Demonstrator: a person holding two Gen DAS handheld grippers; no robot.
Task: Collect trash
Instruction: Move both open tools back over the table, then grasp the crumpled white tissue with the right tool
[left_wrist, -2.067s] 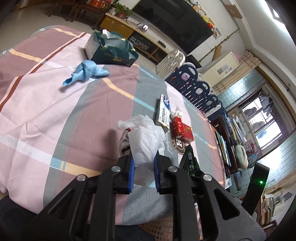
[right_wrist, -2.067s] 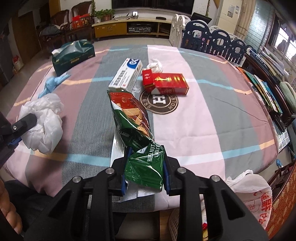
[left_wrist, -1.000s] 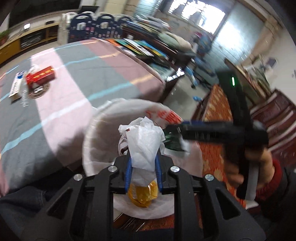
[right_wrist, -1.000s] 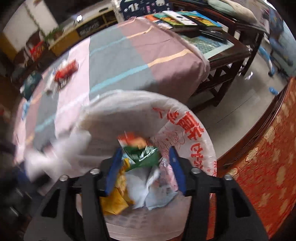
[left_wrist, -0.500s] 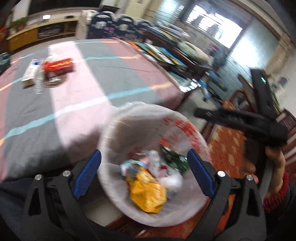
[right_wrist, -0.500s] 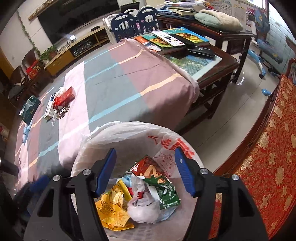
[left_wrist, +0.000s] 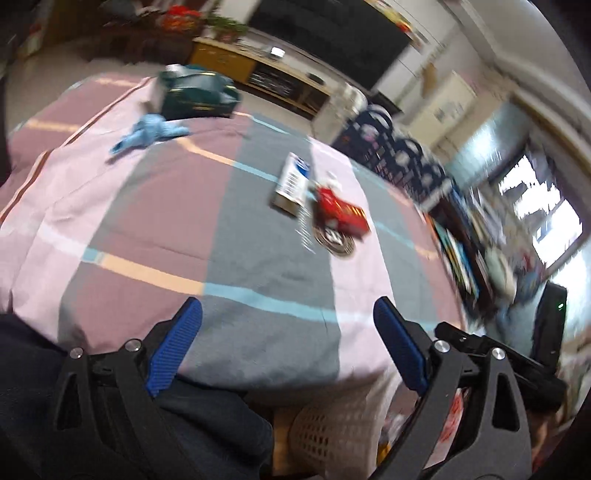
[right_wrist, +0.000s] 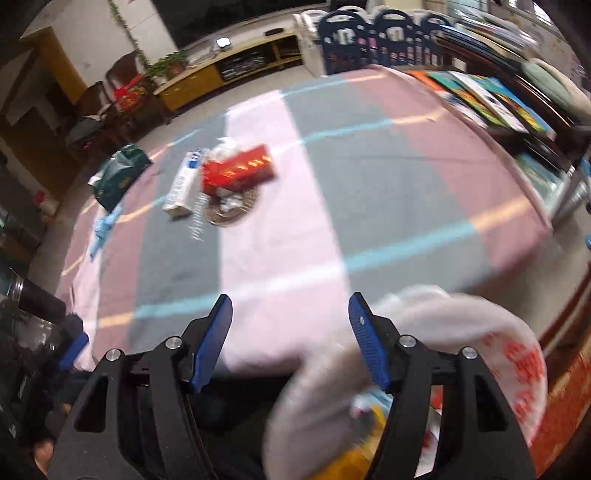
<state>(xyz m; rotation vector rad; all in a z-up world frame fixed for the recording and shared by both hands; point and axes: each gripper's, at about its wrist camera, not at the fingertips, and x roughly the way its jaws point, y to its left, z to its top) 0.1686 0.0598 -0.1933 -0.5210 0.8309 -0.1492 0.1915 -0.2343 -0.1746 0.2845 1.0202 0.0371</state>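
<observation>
My left gripper (left_wrist: 286, 306) stands wide open and empty over the table's near edge. My right gripper (right_wrist: 290, 299) is open too, with nothing between its blue pads. Out on the striped cloth lie a red box (left_wrist: 340, 214) (right_wrist: 240, 170), a white and blue box (left_wrist: 291, 181) (right_wrist: 183, 186) and a crumpled white scrap (right_wrist: 225, 146). The red box partly rests on a round coaster (right_wrist: 231, 208). The bin lined with a white bag (right_wrist: 461, 332) sits at the lower right, holding wrappers. Both views are blurred.
A blue cloth (left_wrist: 151, 133) and a green tissue pack (left_wrist: 195, 96) lie at the table's far left. The wicker bin wall (left_wrist: 332, 424) shows under the table edge. Books (right_wrist: 491, 99) cover a side table on the right, and chairs (right_wrist: 384, 37) stand beyond.
The left gripper let go of the white plastic bag over the bin, where it and the green wrapper now lie. Both grippers then swung from the bin to the table.
</observation>
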